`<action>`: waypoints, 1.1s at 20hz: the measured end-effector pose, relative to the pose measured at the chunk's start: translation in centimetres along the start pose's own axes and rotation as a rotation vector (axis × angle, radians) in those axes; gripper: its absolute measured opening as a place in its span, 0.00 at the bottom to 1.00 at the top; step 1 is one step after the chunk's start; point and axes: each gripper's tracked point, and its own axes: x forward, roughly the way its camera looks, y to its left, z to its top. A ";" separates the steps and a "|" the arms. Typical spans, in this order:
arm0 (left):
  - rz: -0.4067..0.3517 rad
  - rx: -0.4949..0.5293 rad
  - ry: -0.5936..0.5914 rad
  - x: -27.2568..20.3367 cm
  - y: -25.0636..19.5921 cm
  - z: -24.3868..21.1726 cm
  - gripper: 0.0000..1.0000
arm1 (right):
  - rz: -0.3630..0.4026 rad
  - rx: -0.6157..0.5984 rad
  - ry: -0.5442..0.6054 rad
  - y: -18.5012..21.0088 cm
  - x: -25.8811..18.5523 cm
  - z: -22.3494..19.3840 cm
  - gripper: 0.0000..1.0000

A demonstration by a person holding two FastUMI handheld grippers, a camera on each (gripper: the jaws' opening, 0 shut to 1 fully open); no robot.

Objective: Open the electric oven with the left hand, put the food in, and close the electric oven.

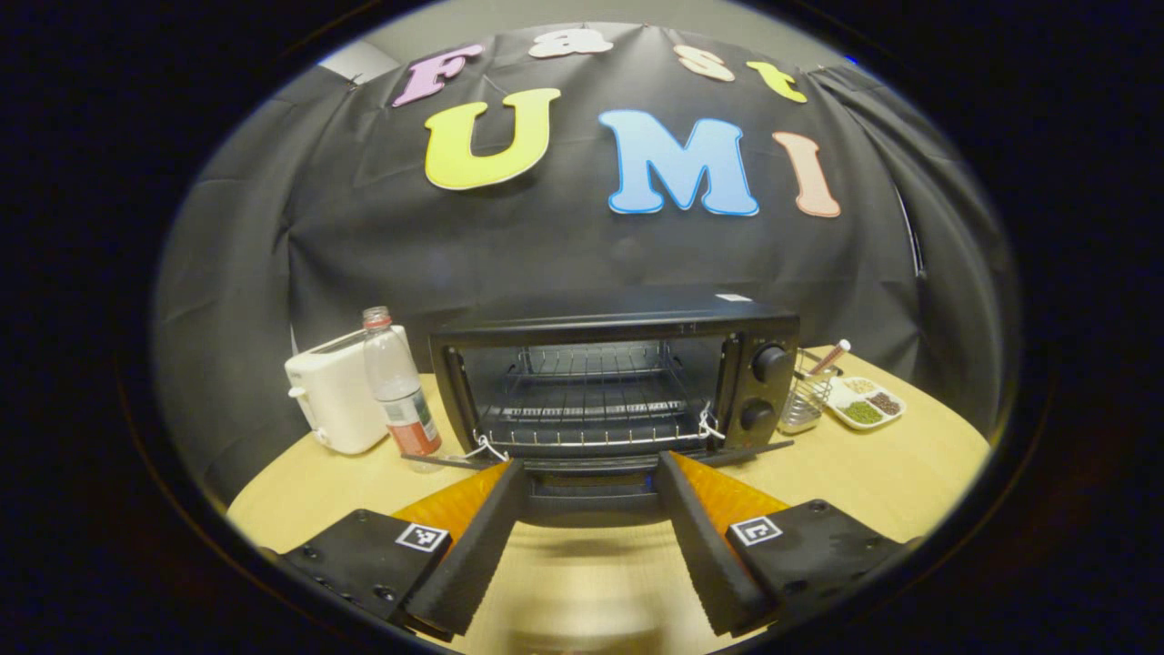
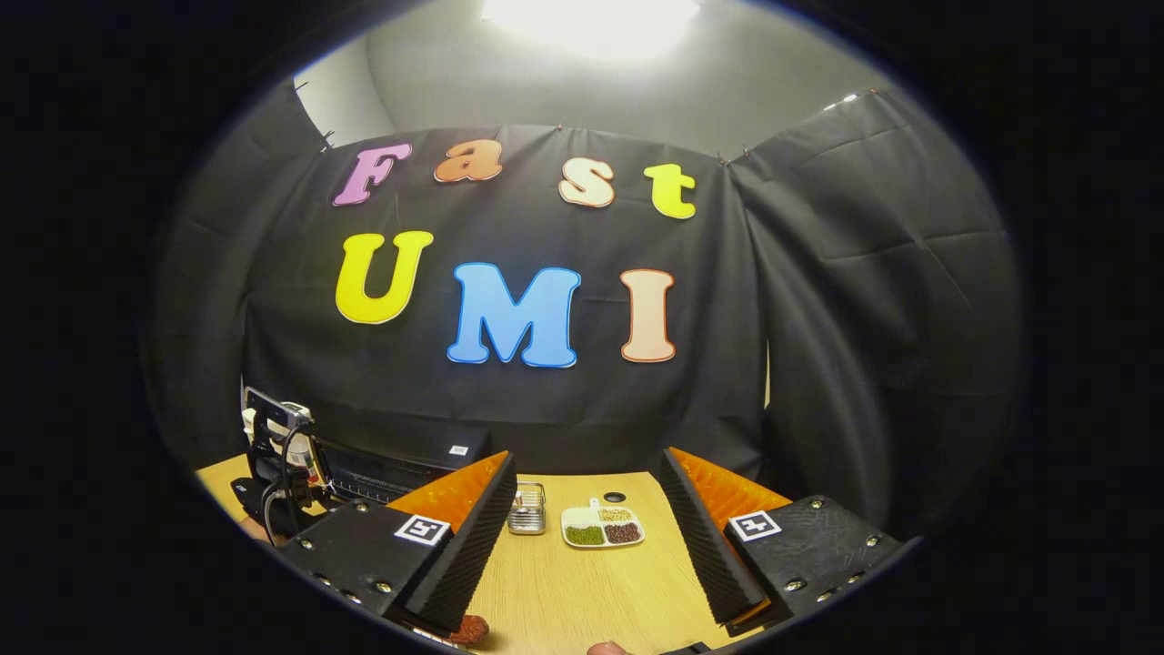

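— Two fingers of the left gripper [image 1: 589, 473] sit closest, spread wide with nothing between them, and bare table [image 1: 909, 482] runs out to either side.

— And just ahead of the tips?

— The electric oven [image 1: 614, 382]: black, door [image 1: 591, 459] dropped flat toward the gripper, one wire rack [image 1: 587, 409] inside, two knobs [image 1: 771, 362] stacked on its right panel. The door's front edge lies just beyond the fingertips.

— What crowds its sides?

— One white toaster [image 1: 332, 391] and one plastic bottle [image 1: 400, 391] stand just left; one wire basket [image 1: 805, 391] and one divided dish [image 1: 866, 402] right, well inside the table's curved edge.

— Over on the right gripper view?

— The right gripper [image 2: 582, 496] is wide open too, holding nothing, over open tabletop. The basket [image 2: 526, 509] and dish [image 2: 602, 526] lie beyond. A reddish-brown lump [image 2: 468, 628] near the bottom edge may be the food; it's mostly hidden. The left gripper [image 2: 277, 473] shows far left, beside the oven [image 2: 391, 464].
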 end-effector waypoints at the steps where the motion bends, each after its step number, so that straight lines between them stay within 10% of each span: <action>1: 0.000 0.004 0.011 -0.2 -0.1 -0.6 0.97 | 0.003 -0.001 0.002 0.0 -0.1 -0.1 0.96; 22: -0.002 0.010 0.125 -2.8 -1.1 -6.4 1.00 | 0.062 -0.014 0.047 0.5 -1.6 -1.3 0.96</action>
